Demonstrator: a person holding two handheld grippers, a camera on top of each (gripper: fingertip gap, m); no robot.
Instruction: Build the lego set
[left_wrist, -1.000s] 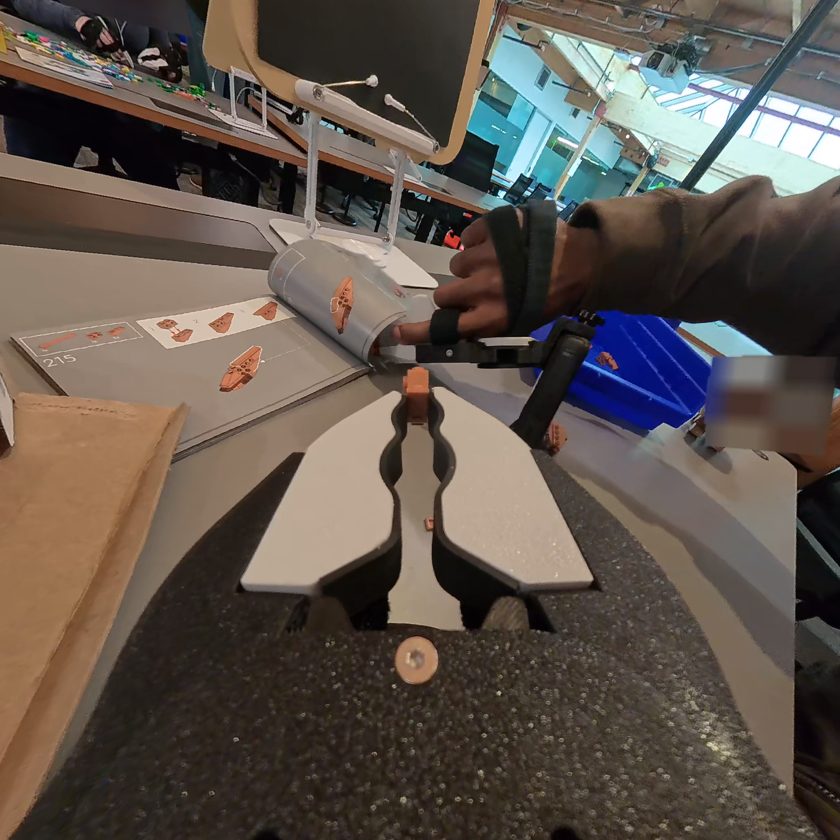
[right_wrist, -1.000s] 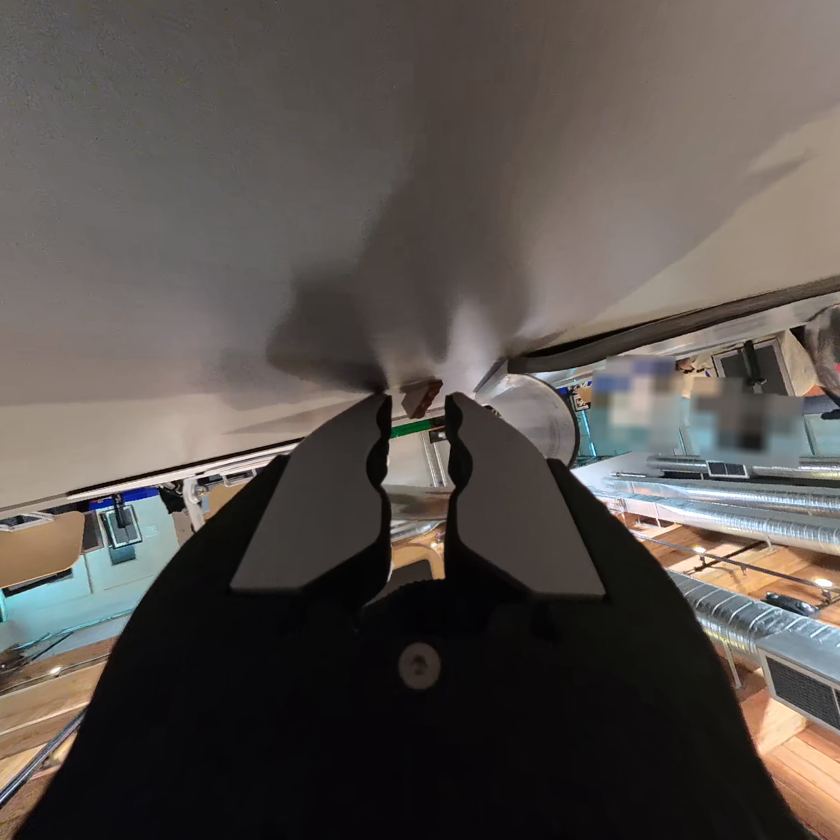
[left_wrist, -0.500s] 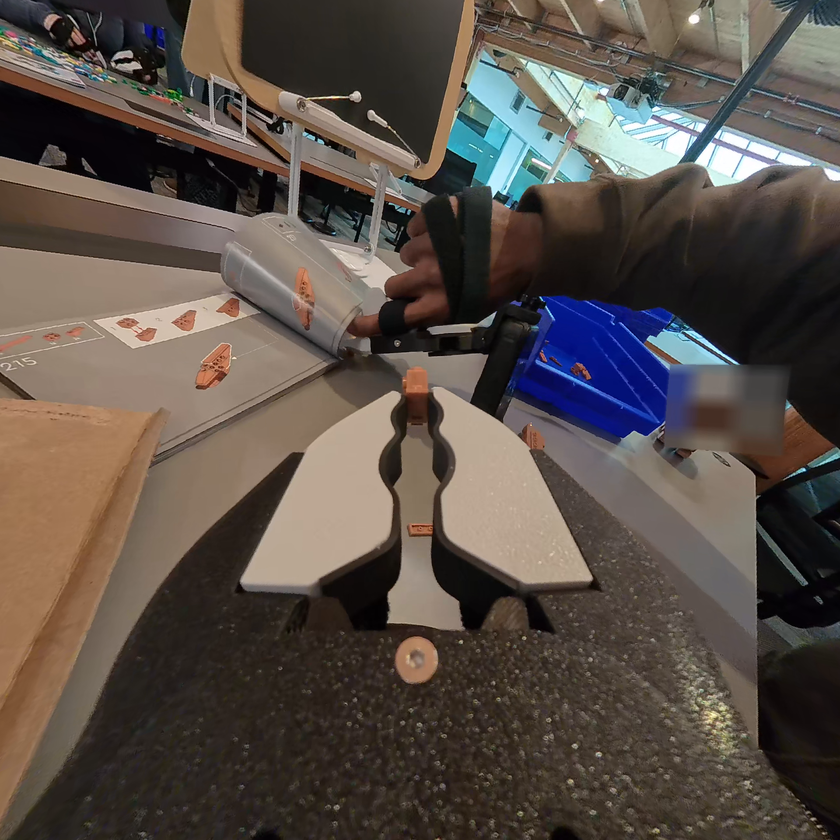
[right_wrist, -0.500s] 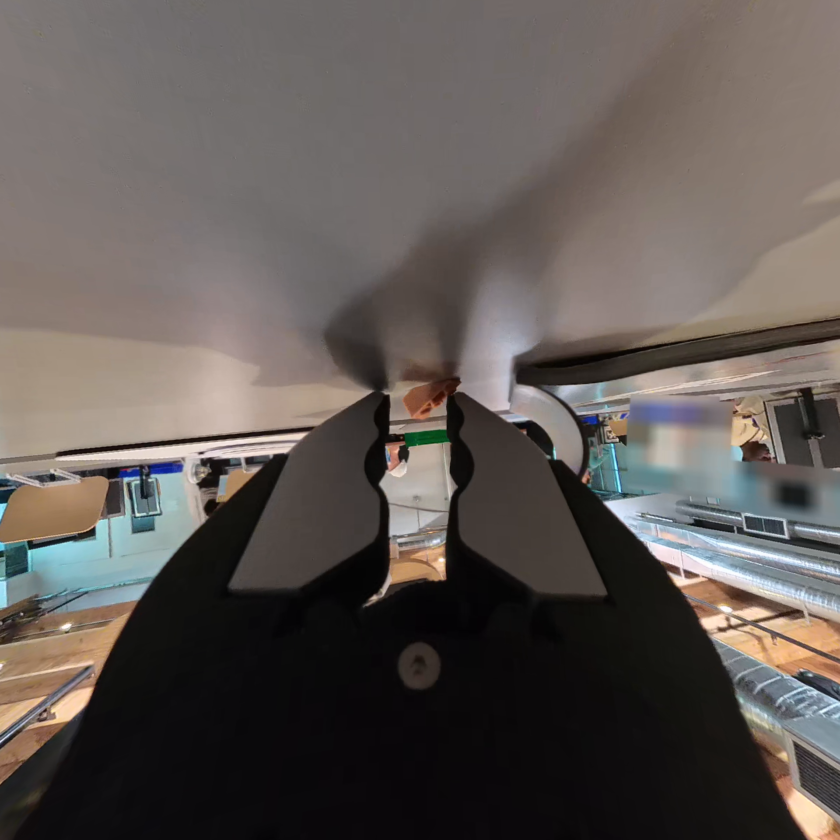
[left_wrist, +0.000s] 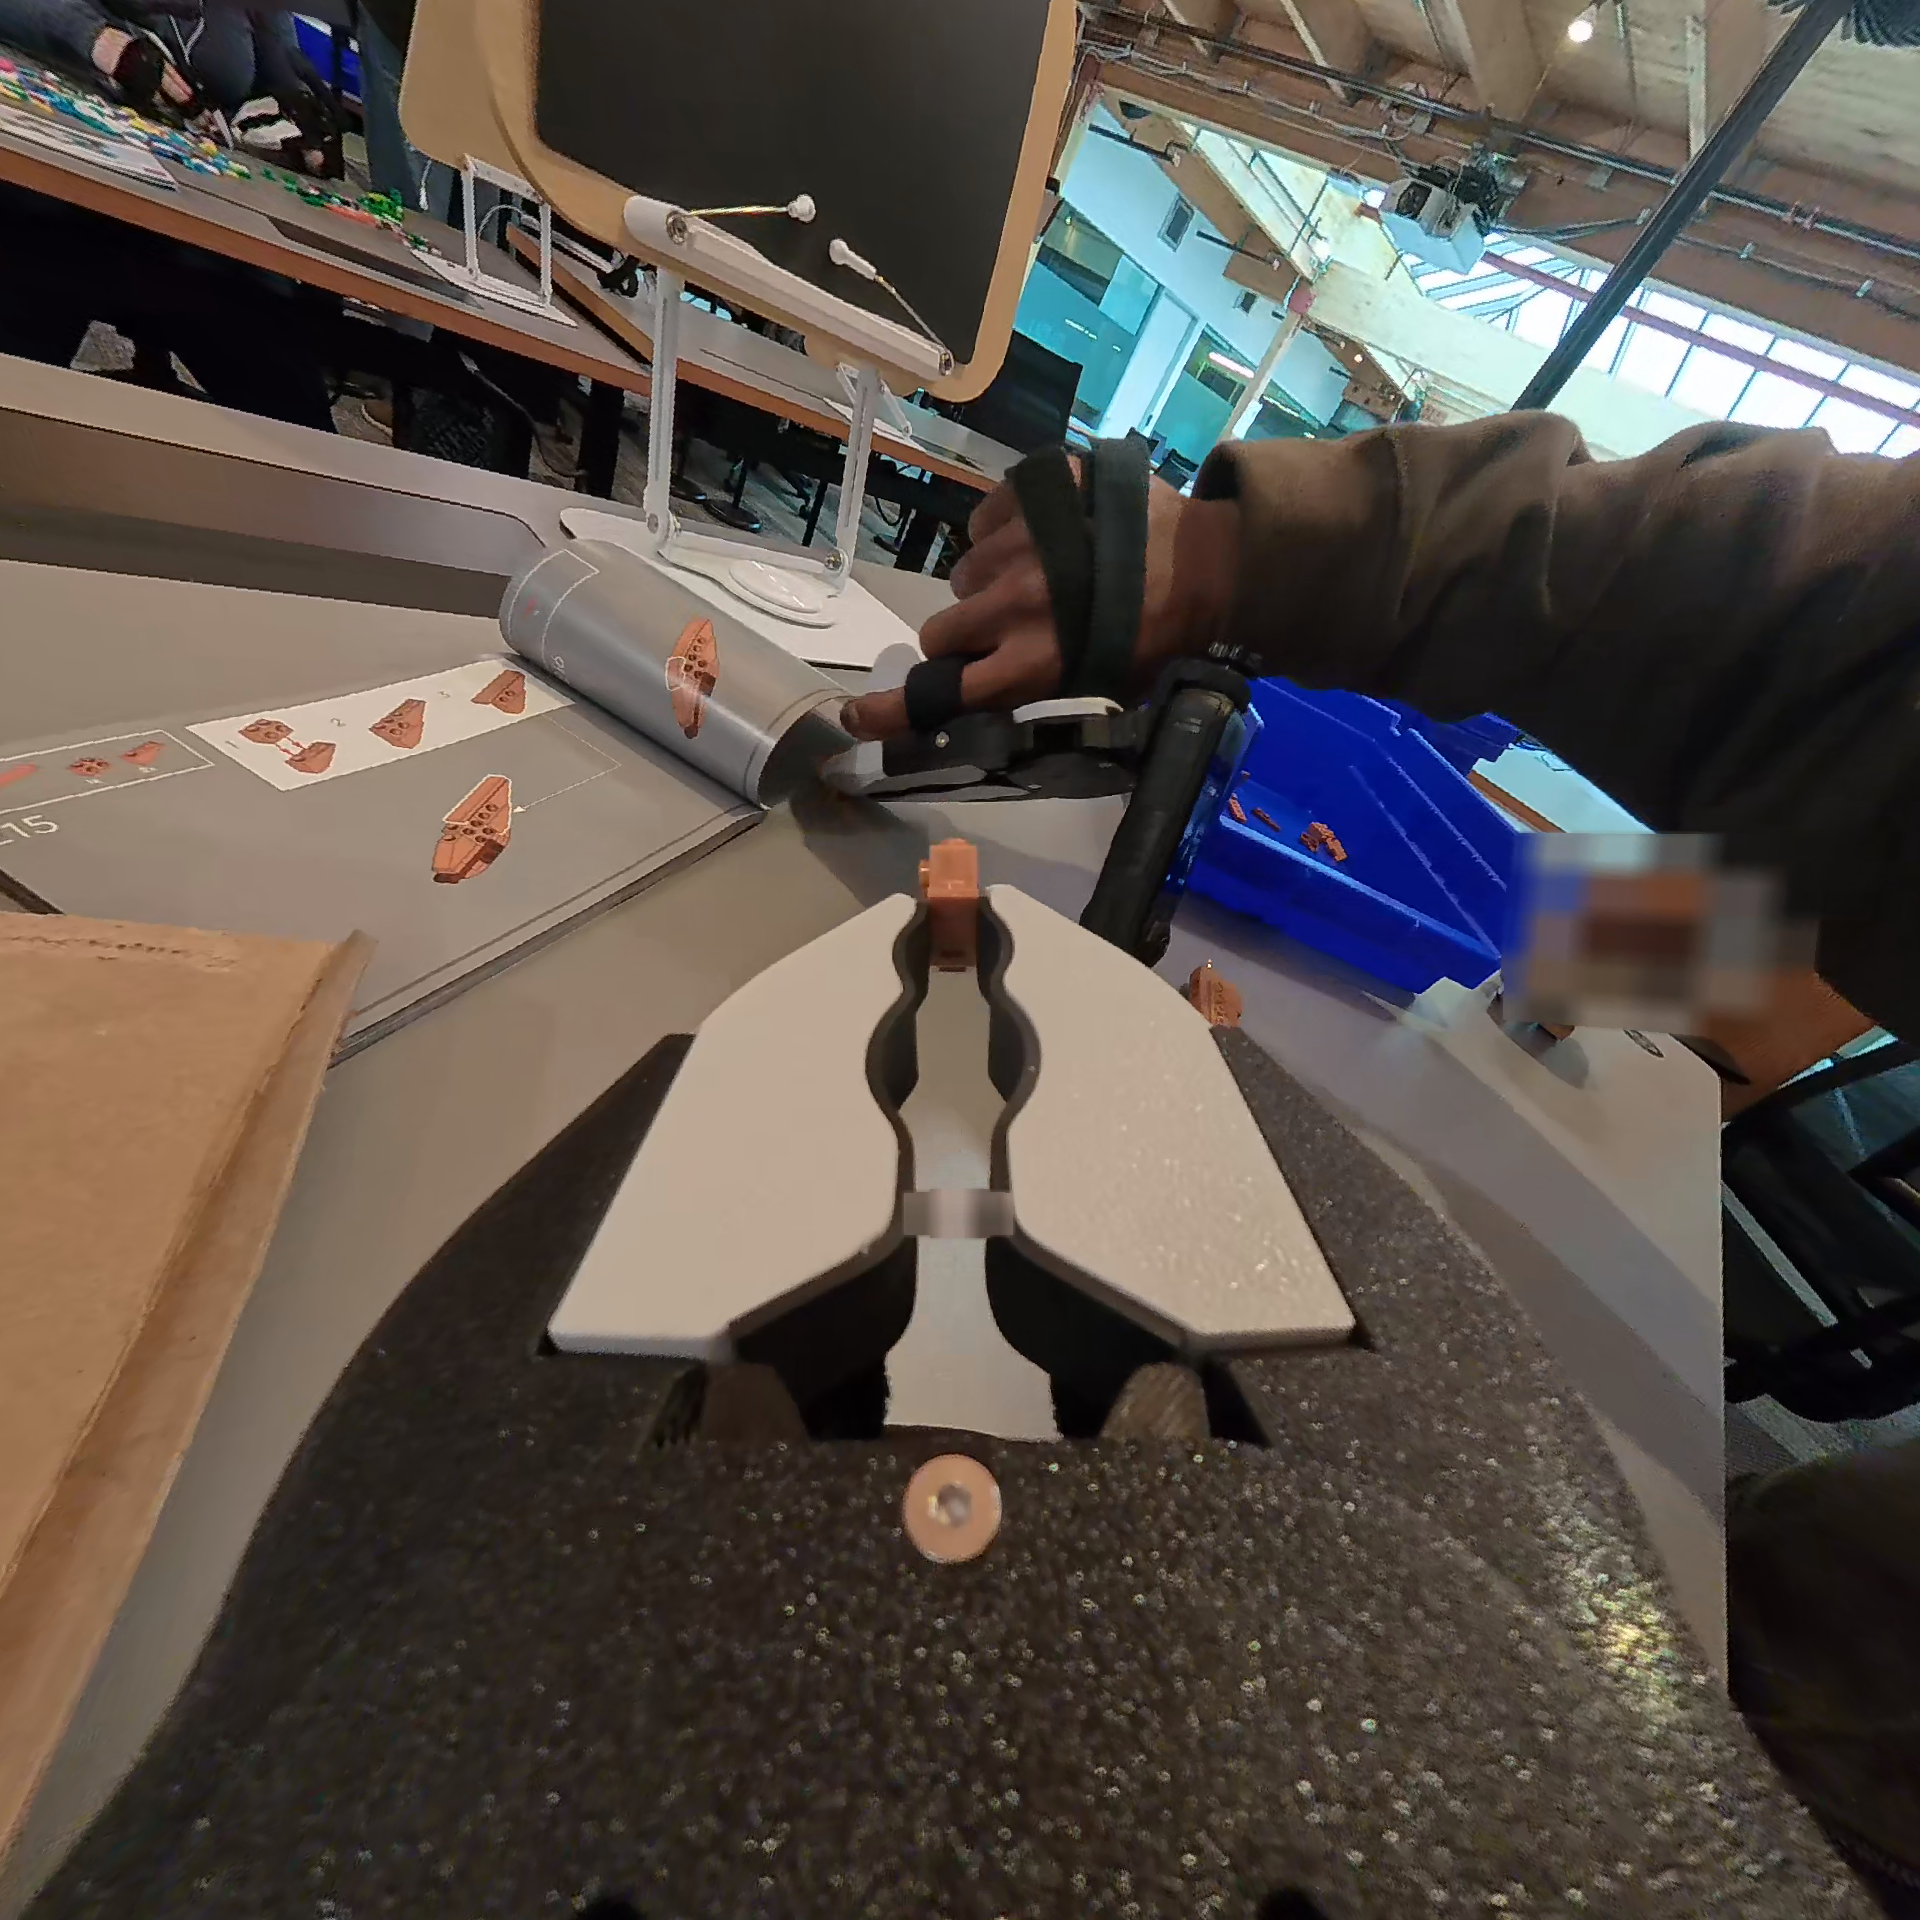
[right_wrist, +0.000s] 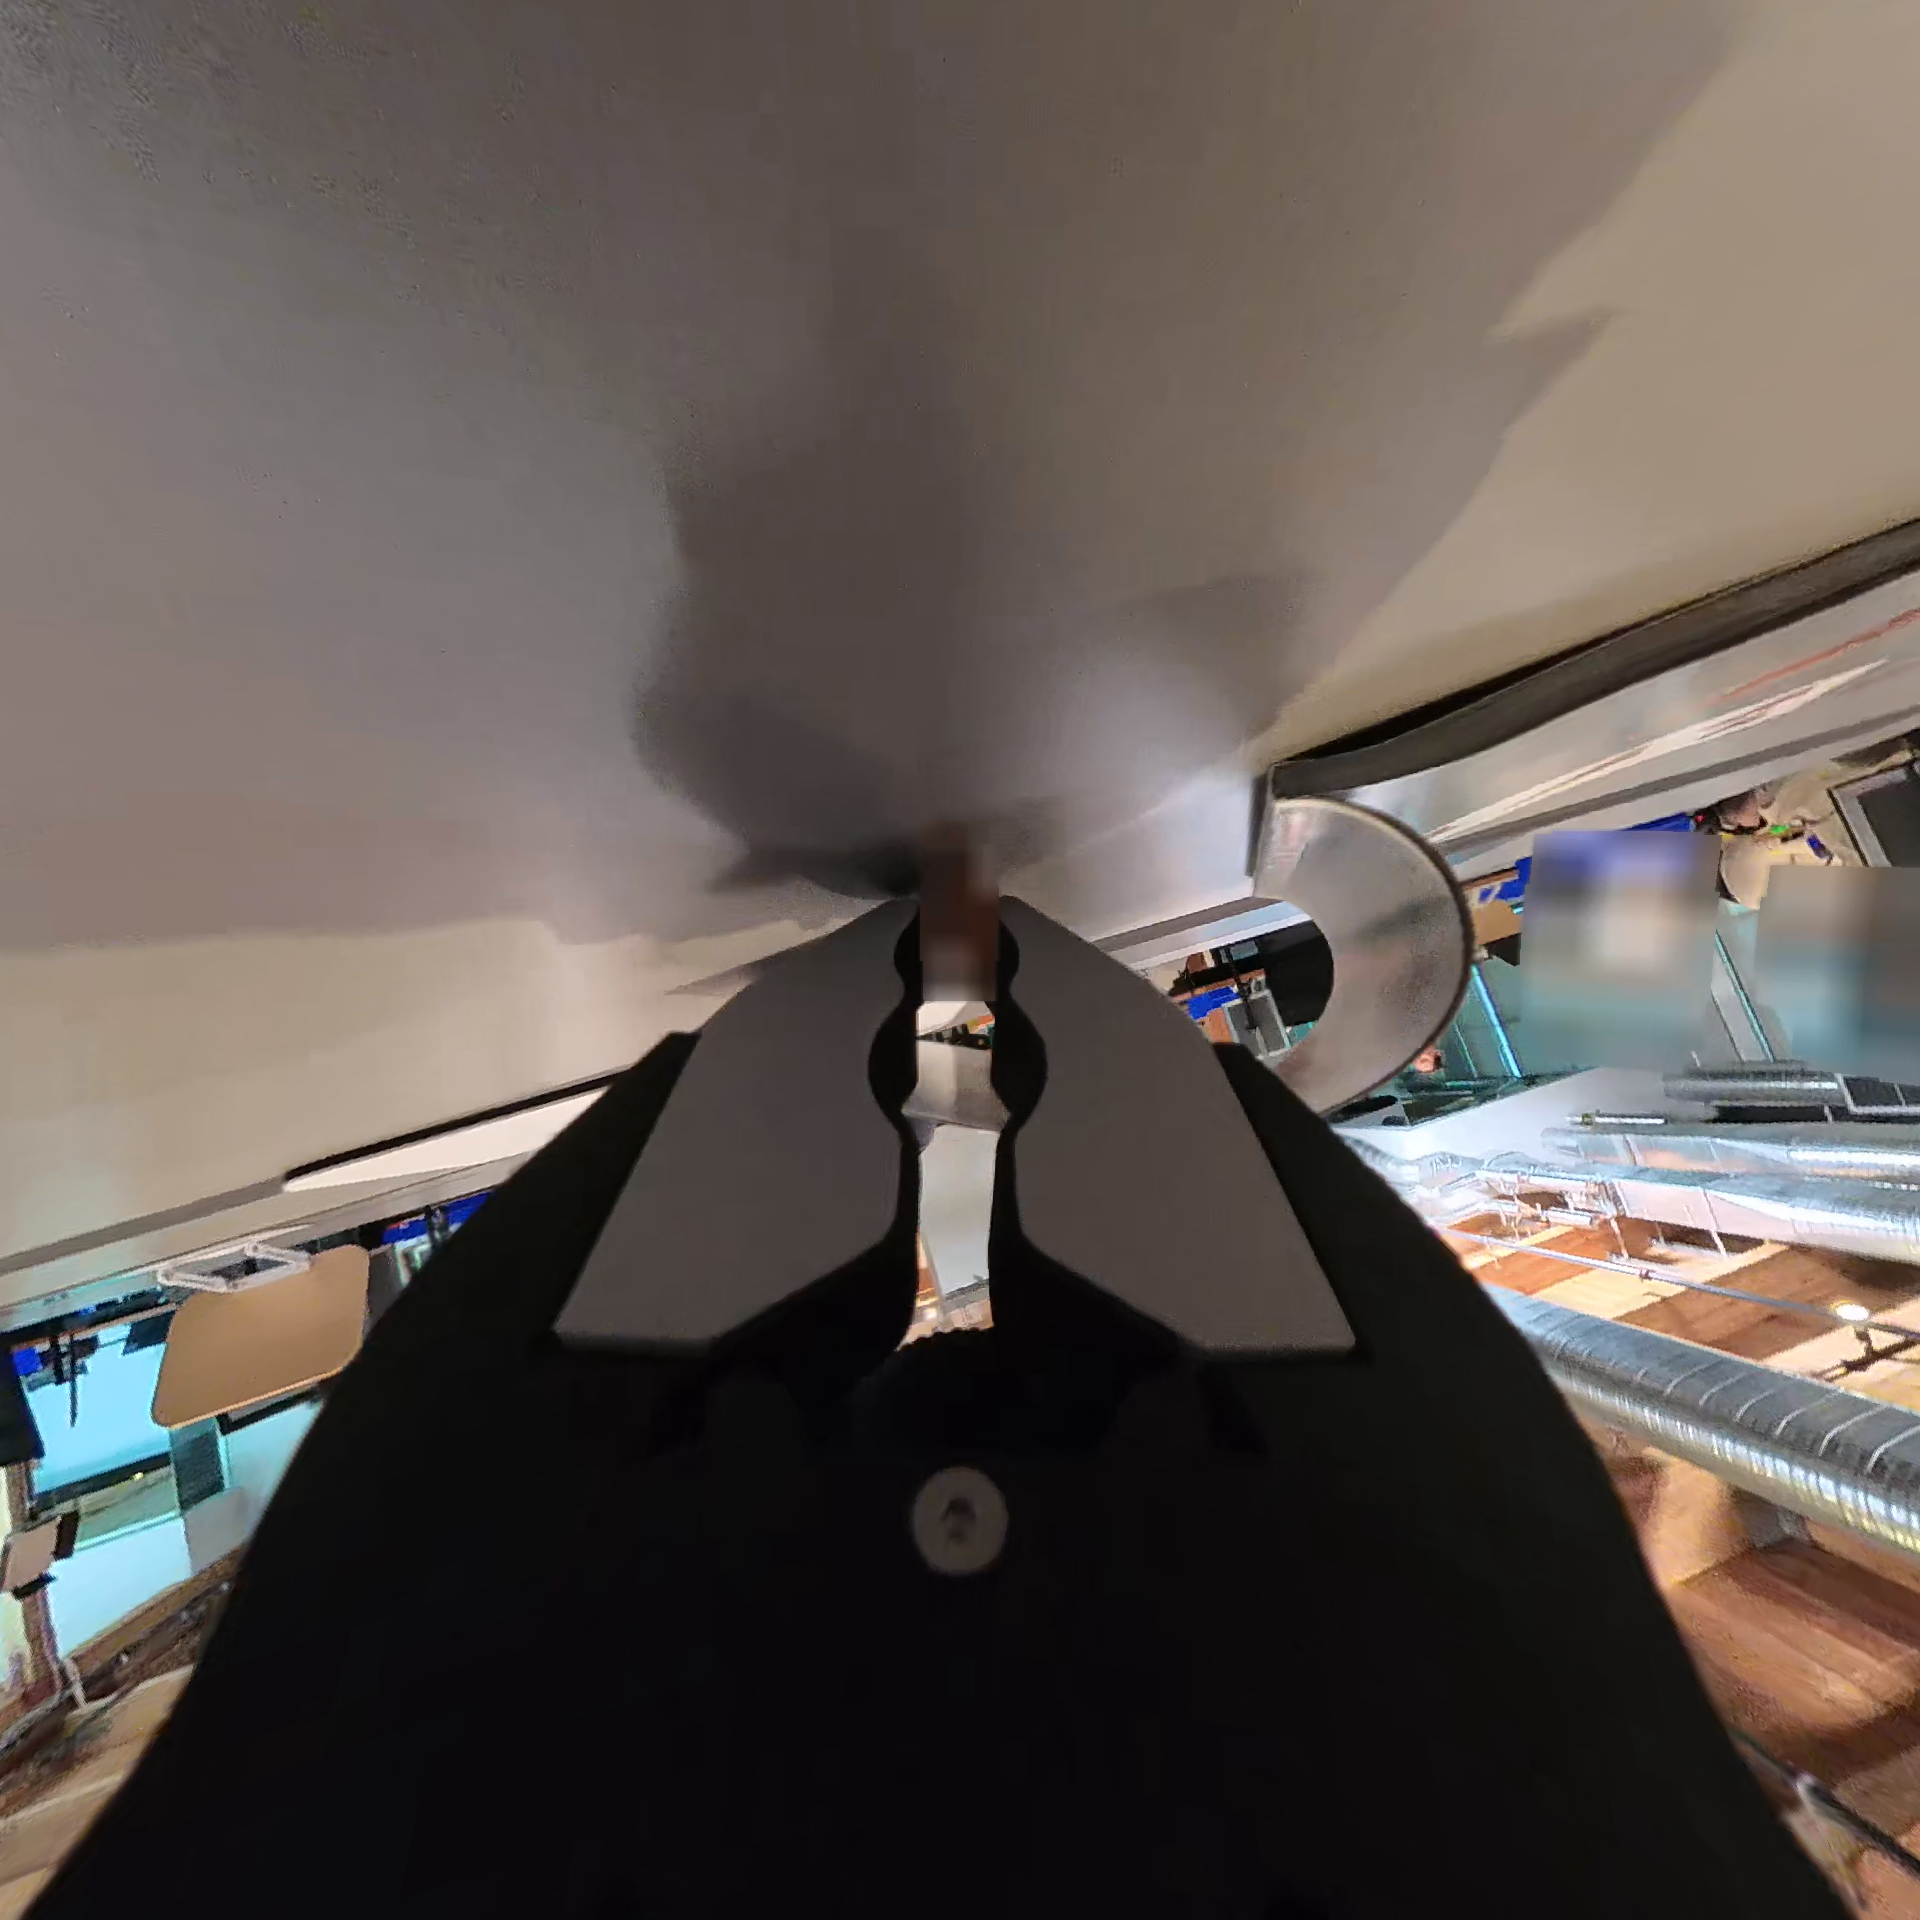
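- The left gripper (left_wrist: 951, 894) fills the near part of the left wrist view; its grey fingers are drawn narrow and pinch a small reddish-brown brick (left_wrist: 951, 883) at their tips, held upright above the grey table (left_wrist: 644, 997).
- At the near left lies a flat piece of brown cardboard (left_wrist: 135, 1122), its edge just beside the open instruction booklet (left_wrist: 416, 821).
- A loose brown piece (left_wrist: 1214, 992) rests on the table just right of the left gripper's right finger.
- Past the tips, the right gripper (left_wrist: 842, 774) lies low over the table, carried by a person's hand (left_wrist: 1018, 634) in a black strap and a brown sleeve; its tips meet the table beside the booklet's curled-up right page (left_wrist: 665, 665).
- In the right wrist view the picture is turned upside down, with the table overhead; the right gripper (right_wrist: 958, 925) has its fingers narrow around a small brown piece (right_wrist: 951, 883) pressed against the table, though a mosaic patch covers much of that piece.
- A blue bin (left_wrist: 1351, 842) with a few brown pieces inside sits on the right, behind the right gripper's black handle.
- Farther off, a white stand (left_wrist: 758, 488) holds a dark, tan-edged board (left_wrist: 769, 135) upright.
- Far left, another long table (left_wrist: 312, 249) bears coloured bricks.
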